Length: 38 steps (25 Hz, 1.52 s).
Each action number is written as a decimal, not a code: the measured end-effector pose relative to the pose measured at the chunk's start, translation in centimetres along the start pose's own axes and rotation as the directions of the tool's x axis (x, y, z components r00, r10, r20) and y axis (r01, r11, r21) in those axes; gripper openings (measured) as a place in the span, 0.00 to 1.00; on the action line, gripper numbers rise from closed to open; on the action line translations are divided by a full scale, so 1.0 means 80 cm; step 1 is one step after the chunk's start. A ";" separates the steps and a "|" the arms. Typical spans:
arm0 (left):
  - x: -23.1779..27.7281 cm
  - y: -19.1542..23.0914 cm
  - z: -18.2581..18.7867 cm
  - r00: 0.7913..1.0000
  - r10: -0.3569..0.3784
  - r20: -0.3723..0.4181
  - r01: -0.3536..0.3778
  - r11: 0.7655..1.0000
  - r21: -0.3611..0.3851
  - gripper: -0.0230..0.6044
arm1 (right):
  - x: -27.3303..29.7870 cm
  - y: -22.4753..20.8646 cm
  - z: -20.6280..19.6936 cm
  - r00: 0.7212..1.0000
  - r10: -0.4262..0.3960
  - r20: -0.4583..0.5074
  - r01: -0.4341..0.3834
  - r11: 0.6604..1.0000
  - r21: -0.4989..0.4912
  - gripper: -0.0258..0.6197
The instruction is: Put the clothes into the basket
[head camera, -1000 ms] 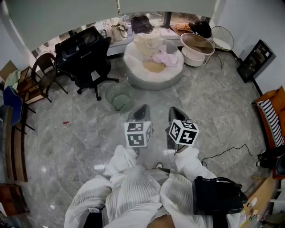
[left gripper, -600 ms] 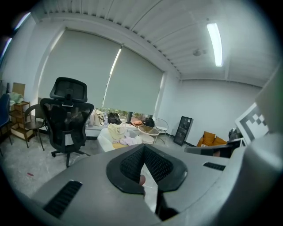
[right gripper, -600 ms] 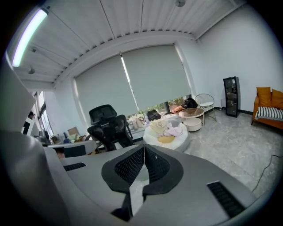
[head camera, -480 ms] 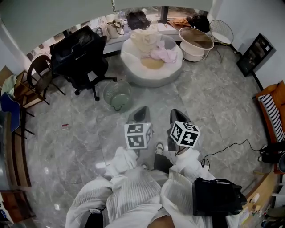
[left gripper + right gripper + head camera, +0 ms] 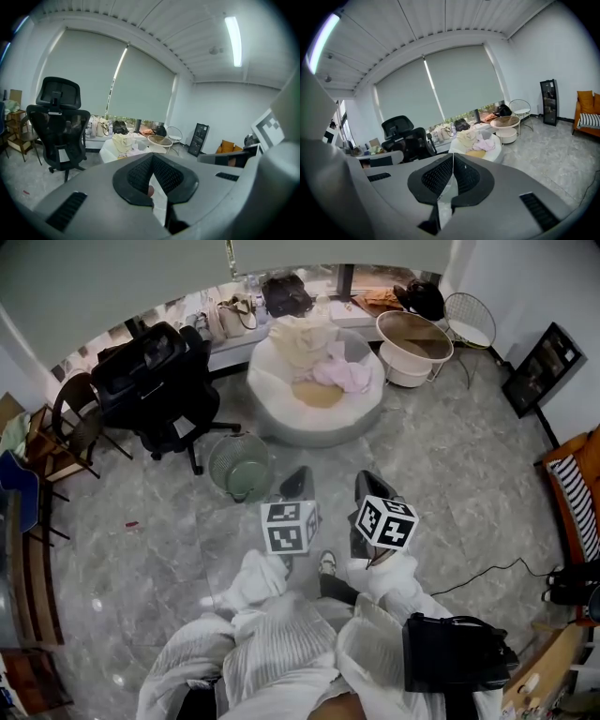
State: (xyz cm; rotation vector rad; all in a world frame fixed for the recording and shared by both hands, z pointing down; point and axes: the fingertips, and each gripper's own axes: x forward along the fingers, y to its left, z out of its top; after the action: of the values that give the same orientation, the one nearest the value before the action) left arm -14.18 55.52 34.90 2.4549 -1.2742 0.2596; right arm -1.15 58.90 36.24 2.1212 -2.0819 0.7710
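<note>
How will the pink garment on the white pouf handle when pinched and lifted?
Probably floppy and light: the pink garment lies crumpled in soft folds on the white pouf, so it should drape and dangle from a single pinch. It lies against the cream clothes, so lifting it may drag some of them along.

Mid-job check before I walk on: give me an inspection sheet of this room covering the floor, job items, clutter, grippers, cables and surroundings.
Surface: grey glossy tiled floor.
Job's things: green basket stands on the floor ahead-left, contents unclear; cream, pink and tan clothes lie piled on the white beanbag beyond it.
Clutter: black office chair beside the basket; handbags by the window; round side table.
Grippers: left gripper and right gripper both shut, fingers together, nothing held.
Cables: black cable on the floor at right.
Surroundings: lowered window blind; orange sofa at right.
</note>
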 end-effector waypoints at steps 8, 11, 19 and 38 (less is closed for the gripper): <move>0.089 -0.003 0.052 1.000 0.020 0.019 -0.020 1.000 -0.003 0.04 | 0.067 -0.044 0.064 1.000 0.024 0.005 -0.023 1.000 -0.019 0.08; 0.131 -0.008 0.064 1.000 0.026 0.009 -0.026 1.000 -0.001 0.04 | 0.097 -0.074 0.081 1.000 0.025 -0.013 -0.025 1.000 -0.014 0.08; 0.191 0.000 0.080 0.997 0.070 -0.011 -0.070 0.997 0.013 0.04 | 0.157 -0.116 0.110 0.998 0.041 -0.040 -0.040 0.999 0.015 0.08; 0.366 0.093 0.152 0.995 0.103 0.007 -0.102 0.994 -0.044 0.04 | 0.359 -0.130 0.174 0.991 0.074 -0.108 -0.073 0.997 0.013 0.08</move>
State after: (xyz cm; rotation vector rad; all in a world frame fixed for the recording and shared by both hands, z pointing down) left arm -3.45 24.79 34.90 2.3606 -1.3976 0.2442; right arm 11.63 27.97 38.48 1.9690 -2.1146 0.8850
